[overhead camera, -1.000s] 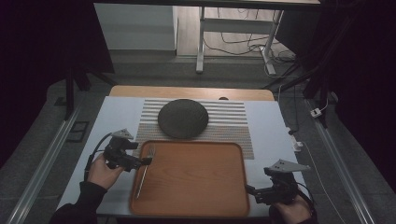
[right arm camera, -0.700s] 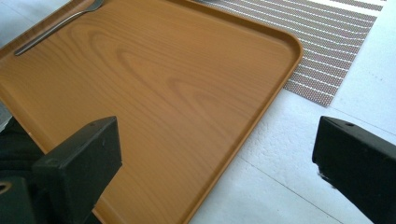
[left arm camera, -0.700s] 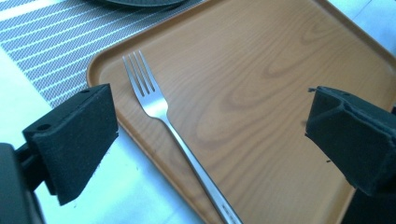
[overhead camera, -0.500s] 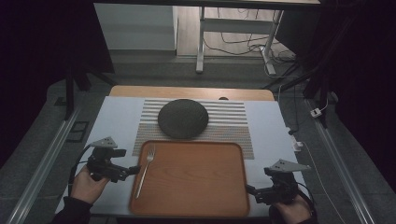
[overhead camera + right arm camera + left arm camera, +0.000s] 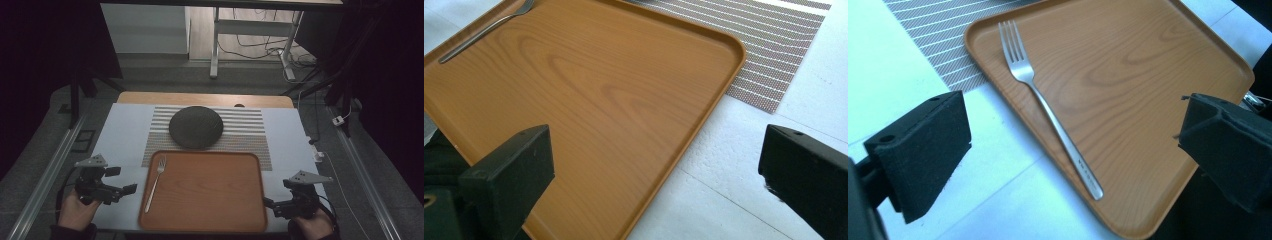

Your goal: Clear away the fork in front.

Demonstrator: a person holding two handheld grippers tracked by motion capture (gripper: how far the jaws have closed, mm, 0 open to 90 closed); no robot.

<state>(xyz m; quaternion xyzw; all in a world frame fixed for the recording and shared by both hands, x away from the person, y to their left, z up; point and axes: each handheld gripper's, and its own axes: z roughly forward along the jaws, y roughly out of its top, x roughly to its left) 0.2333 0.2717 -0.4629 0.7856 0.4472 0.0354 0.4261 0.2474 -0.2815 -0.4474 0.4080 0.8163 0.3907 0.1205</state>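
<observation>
A silver fork (image 5: 155, 182) lies along the left side of the wooden tray (image 5: 210, 195), tines toward the far edge. My left gripper (image 5: 122, 180) hovers over the white table just left of the tray. It is open; its jaws have just been opening and nothing is between them. In the left gripper view the fork (image 5: 1048, 107) lies on the tray (image 5: 1148, 65) beyond the wide-apart jaws of the left gripper (image 5: 1078, 120). My right gripper (image 5: 270, 204) stands open at the tray's near right corner. In the right gripper view the right gripper (image 5: 654, 150) frames the tray's edge (image 5: 704, 105), holding nothing.
A dark round plate (image 5: 196, 127) rests on a striped placemat (image 5: 250, 130) behind the tray. White table surface (image 5: 120, 135) lies at both sides. A metal rail (image 5: 45, 175) runs along the table's left, and cables trail on the floor to the right.
My left gripper has pulled away to the left from the tray's left edge and the fork, which stays lying on the tray. The right gripper has kept still.
</observation>
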